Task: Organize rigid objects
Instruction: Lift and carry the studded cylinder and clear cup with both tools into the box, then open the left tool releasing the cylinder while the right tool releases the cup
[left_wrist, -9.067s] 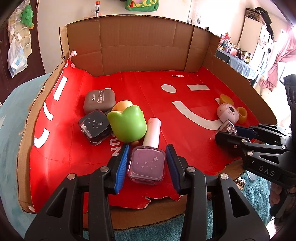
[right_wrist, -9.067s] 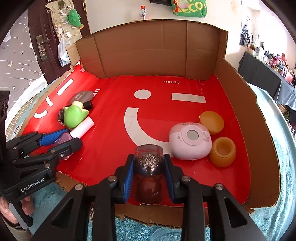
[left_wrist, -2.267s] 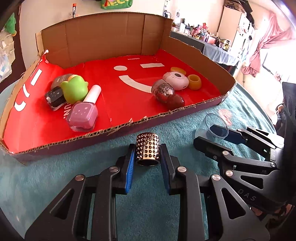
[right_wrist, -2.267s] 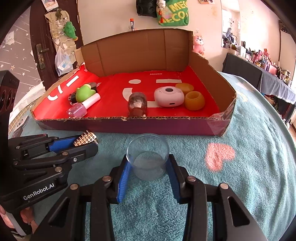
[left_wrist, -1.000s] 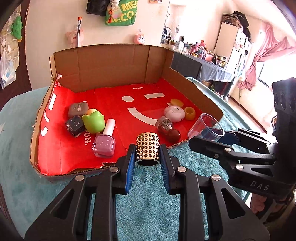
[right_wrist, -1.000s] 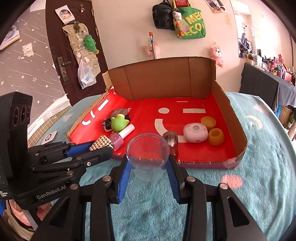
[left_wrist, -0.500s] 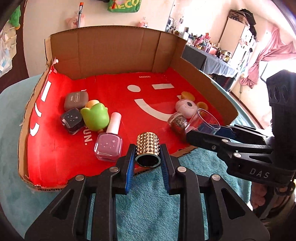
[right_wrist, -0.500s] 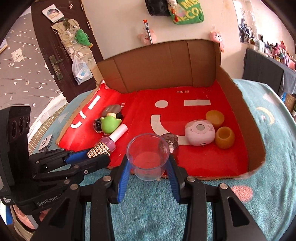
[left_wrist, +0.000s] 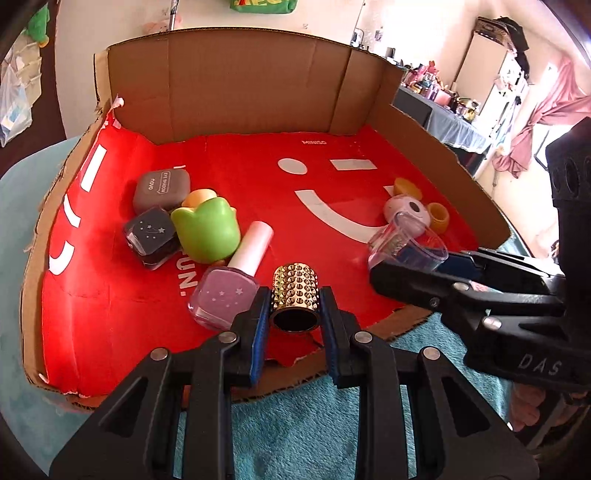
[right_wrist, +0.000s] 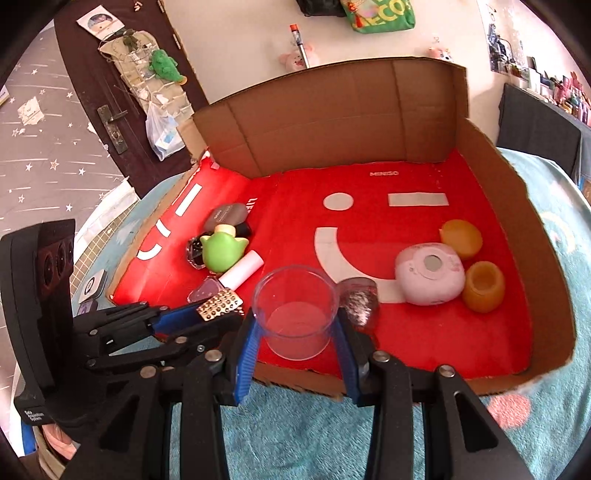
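Note:
My left gripper (left_wrist: 294, 295) is shut on a gold studded cylinder (left_wrist: 295, 291), held over the near edge of the red-lined cardboard tray (left_wrist: 251, 81). A clear plastic cup (right_wrist: 295, 314) sits between the pads of my right gripper (right_wrist: 297, 325), which is shut on it just above the tray's front lip. In the left wrist view the cup (left_wrist: 408, 247) and right gripper (left_wrist: 417, 266) show at right. The studded cylinder (right_wrist: 218, 301) appears at left in the right wrist view. A glitter bottle (right_wrist: 360, 301) lies just behind the cup.
In the tray's left part lie a pink nail polish bottle (left_wrist: 231, 284), a green tulip-shaped piece (left_wrist: 207, 232), a dark star case (left_wrist: 149, 234) and a grey compact (left_wrist: 161, 188). At right sit a pink round case (right_wrist: 430, 275) and two orange pieces (right_wrist: 482, 286). Teal cloth (right_wrist: 332, 435) covers the table.
Both grippers have moved forward and down toward the tray, carrying the studded cylinder and the cup from over the cloth to over the tray's front edge.

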